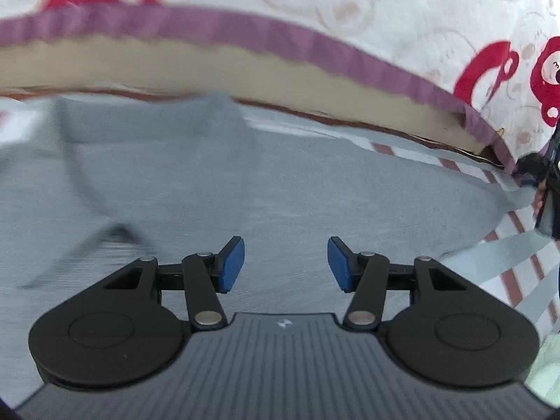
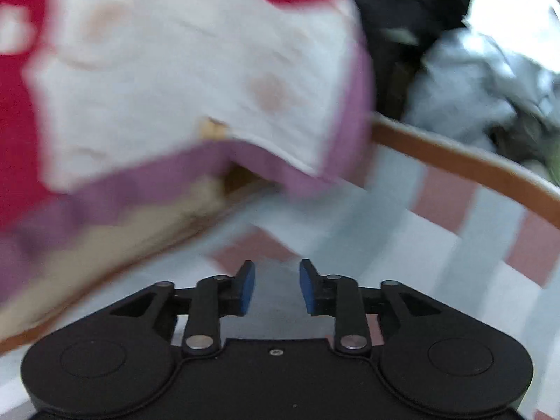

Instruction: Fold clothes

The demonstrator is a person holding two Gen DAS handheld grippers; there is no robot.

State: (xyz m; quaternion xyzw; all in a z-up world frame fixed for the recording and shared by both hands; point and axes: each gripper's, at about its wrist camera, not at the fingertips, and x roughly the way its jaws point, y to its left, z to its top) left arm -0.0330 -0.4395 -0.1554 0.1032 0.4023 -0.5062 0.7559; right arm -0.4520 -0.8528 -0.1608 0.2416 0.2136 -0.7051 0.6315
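Here the grey garment (image 1: pixel 245 182) lies spread flat on the checked cloth (image 2: pixel 455 245) — my left gripper (image 1: pixel 286 264) hovers over it, jaws apart, empty; my right gripper (image 2: pixel 277 287) too — beside the white-and-red blanket (image 2: pixel 175 70).

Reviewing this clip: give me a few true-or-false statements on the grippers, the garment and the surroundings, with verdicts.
1. The left gripper has cloth pinched between its pads. False: the jaws stand apart, empty, above the grey garment.
2. The garment is grey. True.
3. The right gripper is over a checked cloth with red squares. True.
4. The white blanket has a green border. False: its border is purple.
5. The right gripper holds the blanket. False: nothing is between its pads.
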